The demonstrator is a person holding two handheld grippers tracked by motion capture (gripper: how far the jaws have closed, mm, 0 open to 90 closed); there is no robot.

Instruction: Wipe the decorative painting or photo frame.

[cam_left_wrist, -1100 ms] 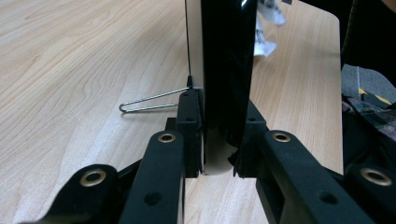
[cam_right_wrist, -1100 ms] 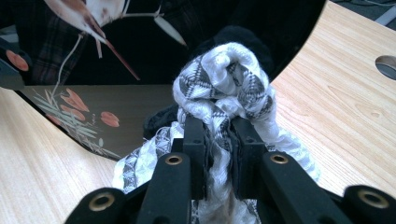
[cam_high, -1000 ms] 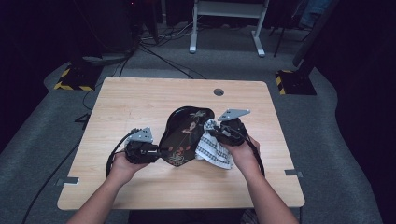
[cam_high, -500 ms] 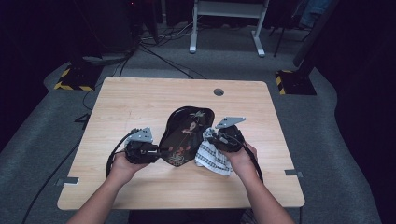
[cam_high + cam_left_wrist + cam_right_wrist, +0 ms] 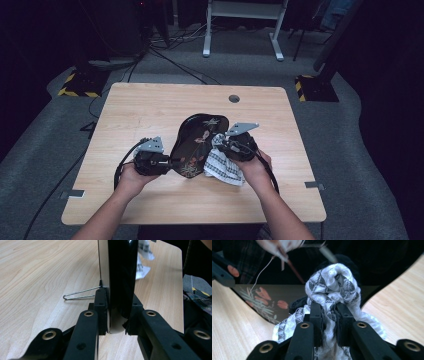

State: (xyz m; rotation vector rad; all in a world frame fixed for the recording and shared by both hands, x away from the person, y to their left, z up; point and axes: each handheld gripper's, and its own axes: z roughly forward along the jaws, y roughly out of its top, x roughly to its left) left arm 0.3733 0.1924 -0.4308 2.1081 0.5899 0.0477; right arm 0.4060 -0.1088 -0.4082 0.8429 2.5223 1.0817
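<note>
Black tray held on edge, cloth pressed to it

Left gripper (image 5: 167, 163) clamps the black flowered tray's (image 5: 197, 140) near rim, propping it tilted near the table's (image 5: 150, 105) front edge; right gripper (image 5: 223, 146) pinches a bunched patterned cloth (image 5: 223, 165) against the tray's painted face

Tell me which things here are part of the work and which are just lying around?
In use: black floral tray, clamped by the left gripper; patterned cloth, clamped by the right gripper.
Lying about: wire clip on the table; floor cables.
</note>
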